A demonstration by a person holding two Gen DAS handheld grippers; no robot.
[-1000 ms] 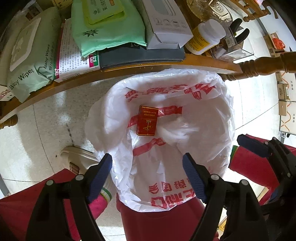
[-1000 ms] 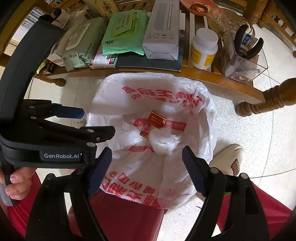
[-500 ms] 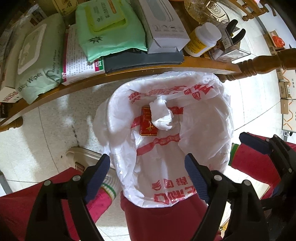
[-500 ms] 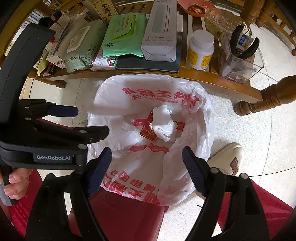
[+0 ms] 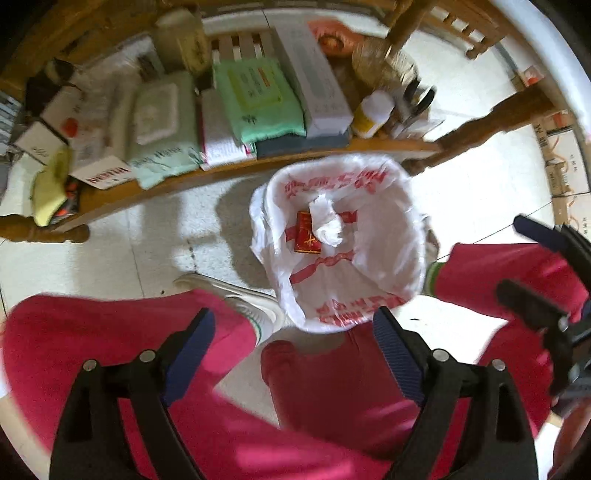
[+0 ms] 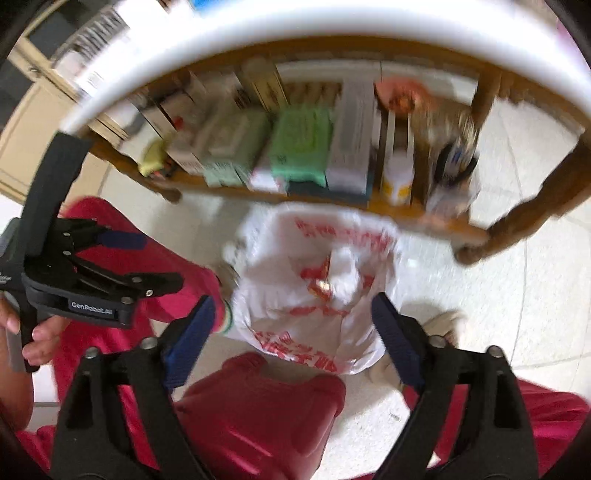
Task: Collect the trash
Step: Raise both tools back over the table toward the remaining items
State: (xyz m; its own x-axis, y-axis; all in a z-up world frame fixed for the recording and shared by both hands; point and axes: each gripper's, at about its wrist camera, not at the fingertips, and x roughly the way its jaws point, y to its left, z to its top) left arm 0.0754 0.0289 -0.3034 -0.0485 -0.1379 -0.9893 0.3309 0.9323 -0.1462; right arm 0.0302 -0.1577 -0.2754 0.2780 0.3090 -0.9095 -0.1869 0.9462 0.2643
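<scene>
A red bin lined with a white plastic bag [image 5: 384,280] with red print stands on the floor; it also shows in the right wrist view [image 6: 295,332]. Inside lie a red cigarette pack [image 5: 306,236] and a crumpled white tissue [image 5: 327,223] on top of it. My left gripper [image 5: 295,354] is open and empty, well above the bin's near rim. My right gripper [image 6: 293,336] is open and empty, also above the bin. The left gripper shows at the left of the right wrist view [image 6: 122,258]. The right wrist view is blurred.
A low wooden shelf [image 5: 229,173] behind the bin holds wipe packs [image 5: 258,99], a white box [image 5: 314,85], a pill bottle [image 5: 373,114] and other items. A person's red-trousered legs [image 5: 92,332] and white shoe [image 5: 236,295] flank the bin. White table edge [image 6: 332,26] overhead.
A crumpled tissue has landed in the bag on the cigarette pack. Both grippers have since pulled up and back from the bin, which now looks smaller.
</scene>
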